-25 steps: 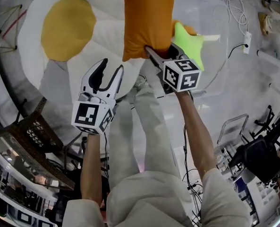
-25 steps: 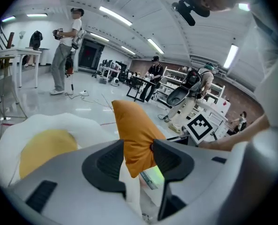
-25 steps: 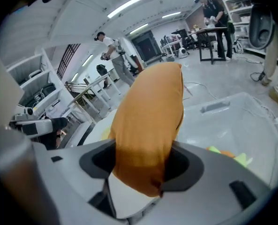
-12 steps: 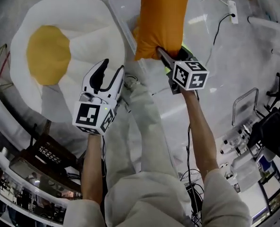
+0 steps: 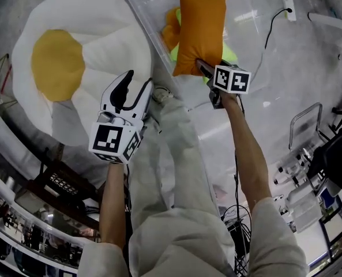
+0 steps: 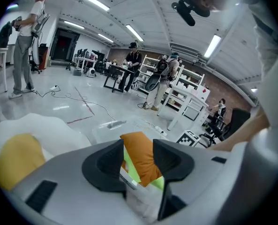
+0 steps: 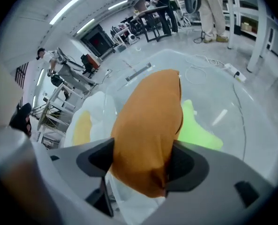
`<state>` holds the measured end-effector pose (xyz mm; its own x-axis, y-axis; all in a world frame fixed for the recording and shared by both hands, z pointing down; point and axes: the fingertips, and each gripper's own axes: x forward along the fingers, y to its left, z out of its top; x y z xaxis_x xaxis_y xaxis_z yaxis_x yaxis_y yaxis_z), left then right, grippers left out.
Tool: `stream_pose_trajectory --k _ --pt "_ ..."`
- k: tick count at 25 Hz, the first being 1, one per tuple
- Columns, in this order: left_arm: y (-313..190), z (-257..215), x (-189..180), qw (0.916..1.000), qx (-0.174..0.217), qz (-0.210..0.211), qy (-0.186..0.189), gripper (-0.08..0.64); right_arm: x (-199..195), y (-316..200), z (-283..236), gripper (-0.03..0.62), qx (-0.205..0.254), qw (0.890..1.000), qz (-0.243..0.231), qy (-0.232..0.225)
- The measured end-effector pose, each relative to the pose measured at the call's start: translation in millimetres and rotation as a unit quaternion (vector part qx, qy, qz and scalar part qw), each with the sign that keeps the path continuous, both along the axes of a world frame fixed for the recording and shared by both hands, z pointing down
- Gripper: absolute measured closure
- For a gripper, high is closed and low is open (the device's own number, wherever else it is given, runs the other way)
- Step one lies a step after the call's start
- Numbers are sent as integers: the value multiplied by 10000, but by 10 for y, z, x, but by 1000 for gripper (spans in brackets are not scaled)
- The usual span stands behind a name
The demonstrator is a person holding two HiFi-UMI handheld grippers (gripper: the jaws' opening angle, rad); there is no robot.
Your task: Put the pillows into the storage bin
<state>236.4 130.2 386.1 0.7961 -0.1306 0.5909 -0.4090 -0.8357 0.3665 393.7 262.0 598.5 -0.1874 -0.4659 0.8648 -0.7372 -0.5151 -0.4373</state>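
Nearest me, my left gripper (image 5: 138, 79) hangs open and empty. Beyond it, my right gripper (image 5: 203, 69), jaws just easing wider, pinches an orange pillow (image 5: 200, 30) by its corner, upright over the clear storage bin (image 5: 141, 7) holding a lime-green pillow (image 5: 230, 54).

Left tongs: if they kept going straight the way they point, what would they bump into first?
Most likely the orange pillow above the clear bin; depth is unclear, so the bin's near wall could come first.

Orange pillow (image 7: 148, 121) over clear bin (image 7: 213, 93)
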Motion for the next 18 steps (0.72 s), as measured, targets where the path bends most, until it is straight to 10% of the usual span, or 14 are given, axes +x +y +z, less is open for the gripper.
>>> stream_pose_trajectory --k 5,18 --pt "-37 50 -81 9999 -15 -122 -44 368 43 2 170 156 -166 9997 184 -36" --pt "-285 -236 -386 9984 141 -543 11 368 -61 -376 -574 141 579 9879 -810 1187"
